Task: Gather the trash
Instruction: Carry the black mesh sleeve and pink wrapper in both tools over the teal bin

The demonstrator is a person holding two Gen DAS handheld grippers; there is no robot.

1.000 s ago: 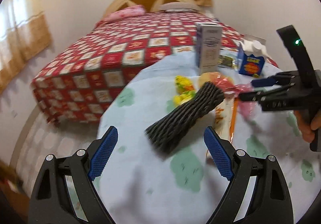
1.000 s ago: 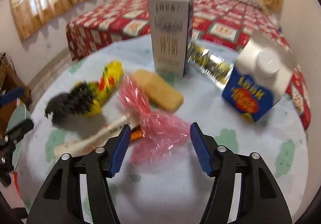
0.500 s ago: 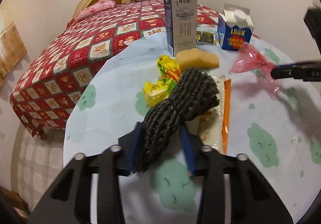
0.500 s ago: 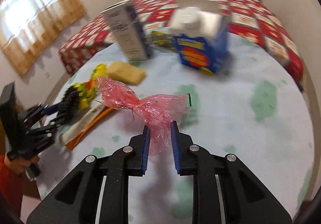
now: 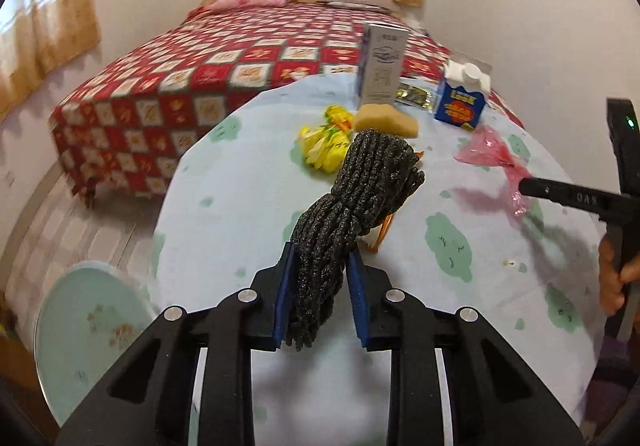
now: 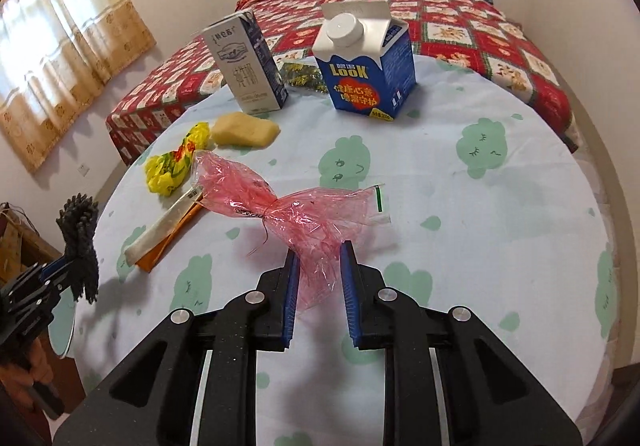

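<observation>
The left gripper (image 5: 320, 286) clamps a black foam net sleeve (image 5: 360, 190) above the round cloud-print table (image 6: 500, 206). The right gripper (image 6: 318, 286) pinches a crumpled pink cellophane wrapper (image 6: 304, 214), near a blue milk carton (image 6: 366, 66).

Both wrist views low over table (image 5: 248, 182), facing bed (image 6: 460, 6); cartons (image 6: 364, 66) shared.

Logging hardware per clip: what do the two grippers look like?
Both match: black angular plastic frames with triangular cut-outs, silver screw heads and ribbed blue pads. The left gripper and right gripper show no cables. From the left view, the right one shows white lettering and a green light.
</observation>
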